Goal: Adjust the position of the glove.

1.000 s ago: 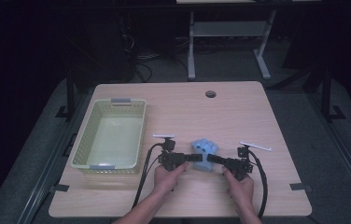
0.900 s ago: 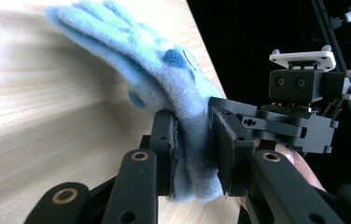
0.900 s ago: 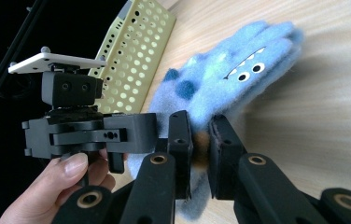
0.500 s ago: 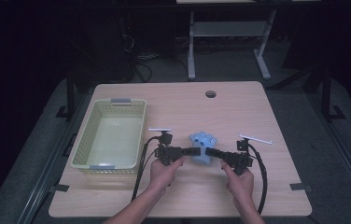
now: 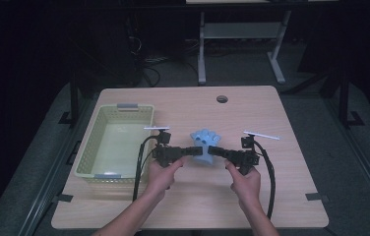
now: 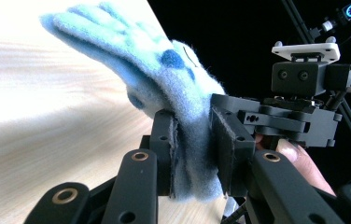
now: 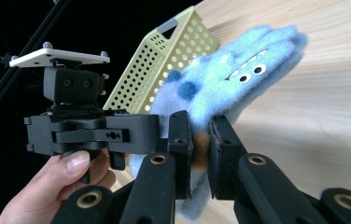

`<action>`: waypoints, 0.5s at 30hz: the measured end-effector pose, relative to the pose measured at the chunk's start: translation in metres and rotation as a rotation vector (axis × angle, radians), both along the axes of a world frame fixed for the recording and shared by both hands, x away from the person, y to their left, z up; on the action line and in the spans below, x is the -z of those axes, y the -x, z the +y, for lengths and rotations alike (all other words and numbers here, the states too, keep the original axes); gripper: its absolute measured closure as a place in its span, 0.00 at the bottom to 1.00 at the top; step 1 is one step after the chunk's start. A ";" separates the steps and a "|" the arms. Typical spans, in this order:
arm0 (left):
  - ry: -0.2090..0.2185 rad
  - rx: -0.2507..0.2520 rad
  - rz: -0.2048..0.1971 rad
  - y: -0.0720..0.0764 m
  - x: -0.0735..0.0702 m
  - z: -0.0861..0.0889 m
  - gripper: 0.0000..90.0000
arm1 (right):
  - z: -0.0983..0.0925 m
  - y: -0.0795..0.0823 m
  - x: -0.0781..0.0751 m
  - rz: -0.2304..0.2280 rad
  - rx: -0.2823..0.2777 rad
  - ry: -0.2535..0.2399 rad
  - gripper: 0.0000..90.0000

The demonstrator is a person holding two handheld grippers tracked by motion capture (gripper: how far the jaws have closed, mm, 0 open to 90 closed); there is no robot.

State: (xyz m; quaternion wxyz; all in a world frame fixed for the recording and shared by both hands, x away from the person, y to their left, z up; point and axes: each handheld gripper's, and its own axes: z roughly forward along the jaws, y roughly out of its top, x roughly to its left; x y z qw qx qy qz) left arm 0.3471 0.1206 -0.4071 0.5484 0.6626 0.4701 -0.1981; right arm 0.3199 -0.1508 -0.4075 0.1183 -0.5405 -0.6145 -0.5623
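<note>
Both grippers pinch 1 blue plush toy (image 5: pixel 204 145) from opposite ends, held just above the table (image 5: pixel 281 196) near its middle, between the 2 hands. Left gripper (image 5: pixel 187 151) jaws closed on the toy's left end; in the left gripper view the pads clamp a thick fold of fleece (image 6: pixel 197 154). Right gripper (image 5: pixel 214 151) jaws closed on the right end, squeezing the fabric thin (image 7: pixel 200 154). Key relation: the toy's long axis runs left-right, in line with both sets of jaws, which point at each other with only the toy between, tips near each other. The yellow-green basket (image 5: pixel 94 169) sits to the left of the toy, just beside the left hand (image 5: pixel 161 172), so the left gripper is the nearer one; the right hand (image 5: pixel 244 184) is farther off and would have to cross over or let go. My guess is the next move carries the toy leftward over the basket's near rim. Hard to read: whether the toy's underside touches the table or hangs free, not sure from the high view. Toy's face with eyes and mouth shows in the right gripper view, finger-like tufts point away from the person. The toy's lower edge is hidden behind the jaws in both gripper views. Basket looks empty, though its near inside wall is hidden.
</note>
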 end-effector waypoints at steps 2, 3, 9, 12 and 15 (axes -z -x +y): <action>0.006 -0.003 -0.004 0.000 -0.002 0.004 0.78 | 0.003 -0.001 -0.003 -0.009 -0.006 -0.005 0.90; 0.006 -0.008 -0.003 0.001 -0.003 0.006 0.78 | 0.006 -0.002 -0.004 -0.007 -0.010 -0.007 0.90; 0.015 -0.021 -0.010 0.001 -0.007 0.018 0.78 | 0.017 -0.006 -0.011 -0.022 -0.030 -0.001 0.90; 0.016 -0.024 -0.015 0.001 -0.009 0.023 0.78 | 0.021 -0.008 -0.012 -0.024 -0.042 -0.005 0.90; 0.017 -0.027 -0.014 0.001 -0.010 0.027 0.78 | 0.026 -0.011 -0.014 -0.022 -0.049 -0.002 0.90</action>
